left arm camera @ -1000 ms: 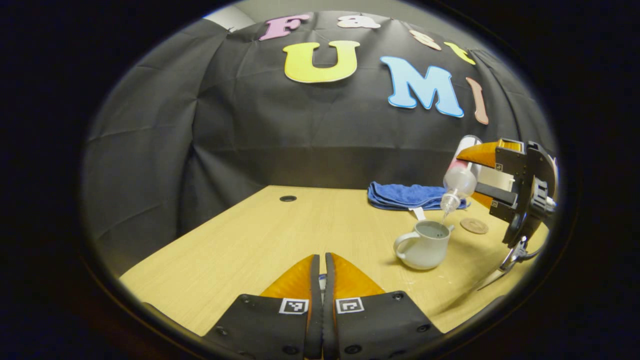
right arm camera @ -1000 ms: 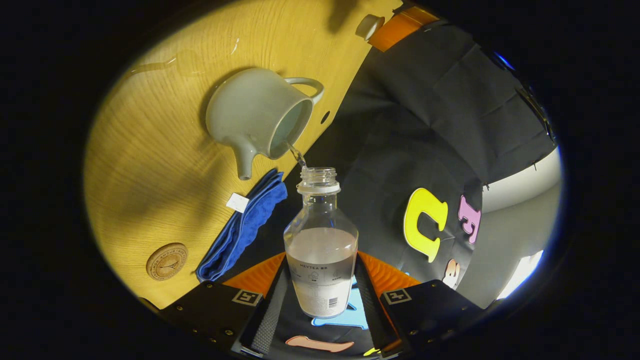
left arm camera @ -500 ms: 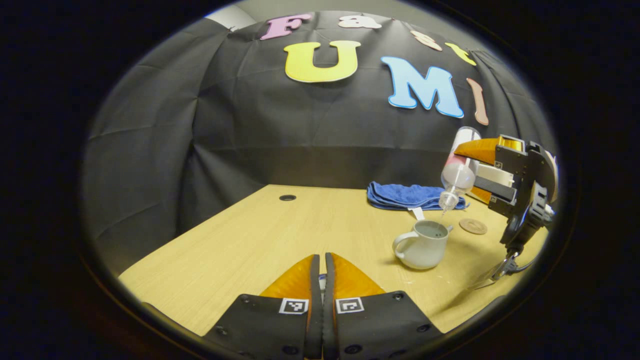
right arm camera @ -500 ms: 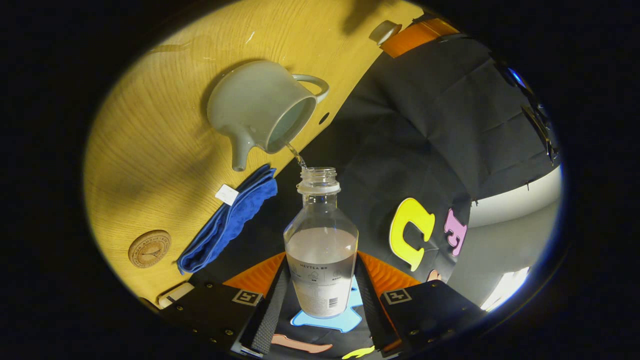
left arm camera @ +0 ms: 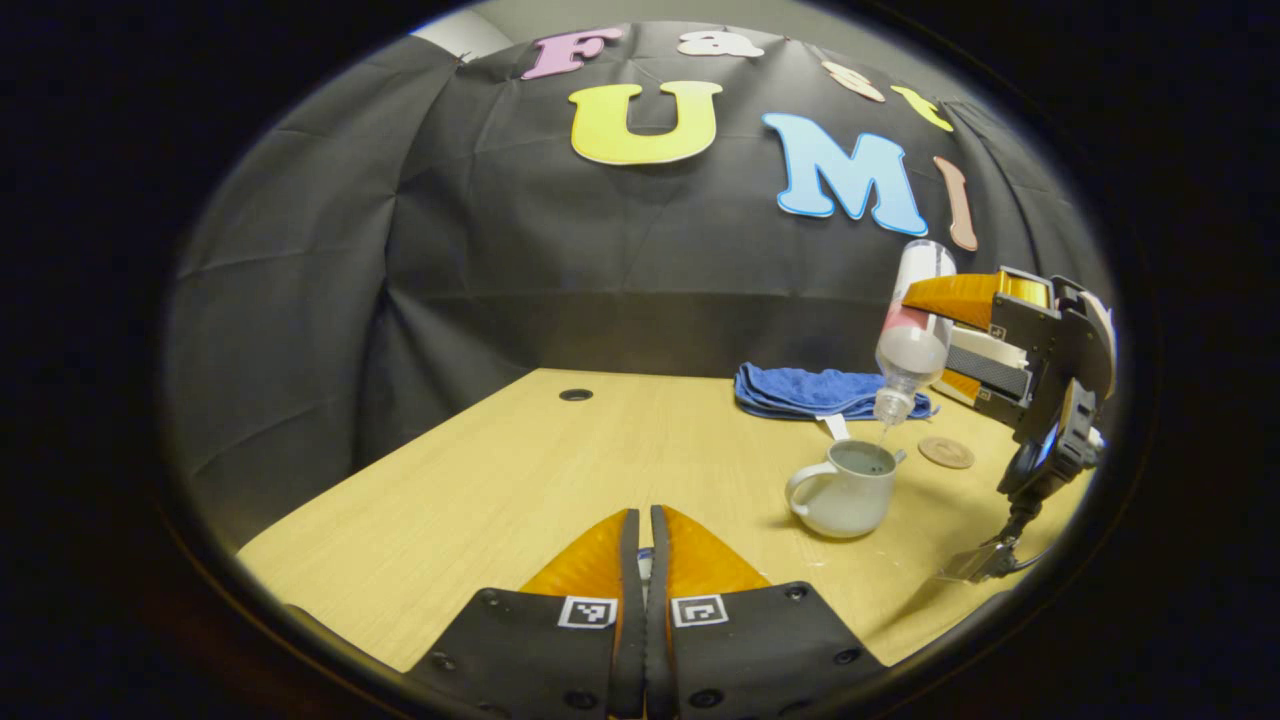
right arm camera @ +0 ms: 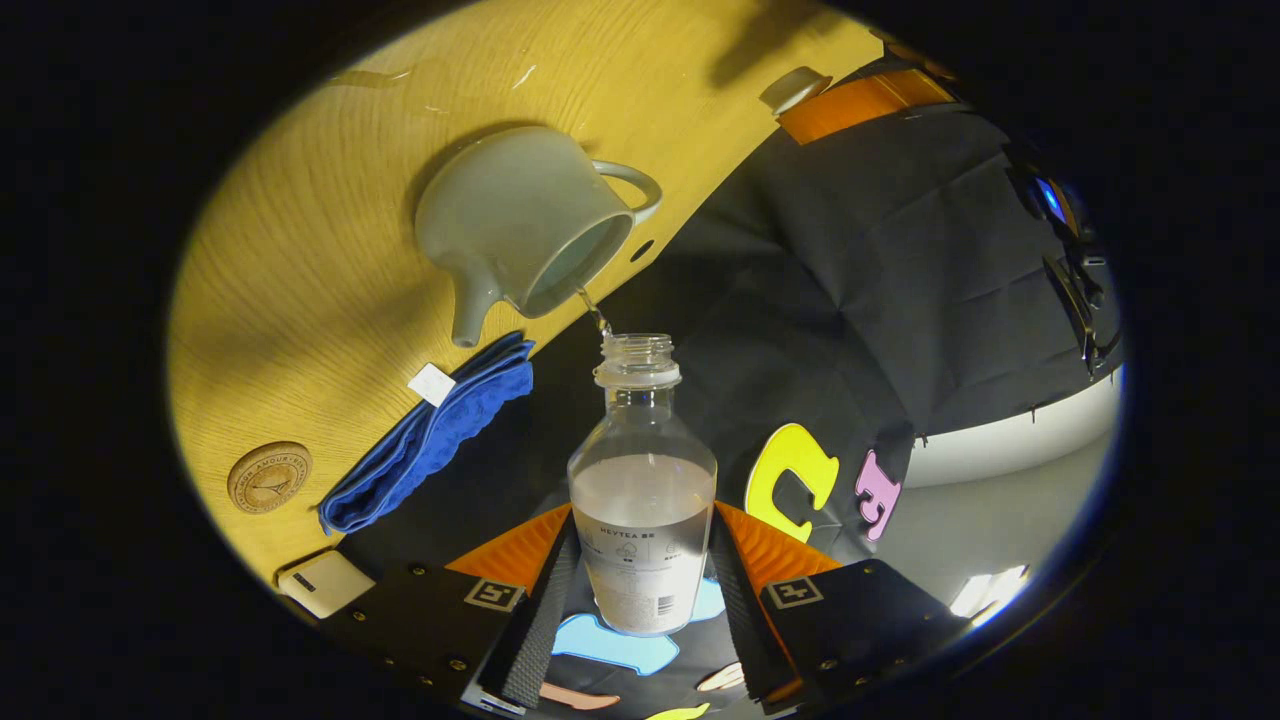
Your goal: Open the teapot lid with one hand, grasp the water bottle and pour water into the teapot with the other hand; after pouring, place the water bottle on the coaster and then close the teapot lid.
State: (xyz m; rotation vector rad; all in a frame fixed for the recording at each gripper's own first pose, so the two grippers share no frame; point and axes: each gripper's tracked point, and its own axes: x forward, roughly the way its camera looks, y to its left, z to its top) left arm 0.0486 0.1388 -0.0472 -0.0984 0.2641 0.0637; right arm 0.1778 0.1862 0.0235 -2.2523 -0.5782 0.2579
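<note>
left gripper view sits low over the table's (left arm camera: 560,470) near edge, level, facing the back wall, well back from the teapot (left arm camera: 845,490). right gripper view hangs close above the teapot (right arm camera: 520,225), rolled nearly upside down. shared: teapot, blue towel (left arm camera: 825,392) (right arm camera: 430,445), coaster (left arm camera: 946,452) (right arm camera: 269,477).

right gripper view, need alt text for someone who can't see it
The right gripper grips a clear water bottle, tipped so a thin stream runs from its mouth into the open teapot on the wooden table. A folded blue towel and a round coaster lie beside the teapot.
</note>
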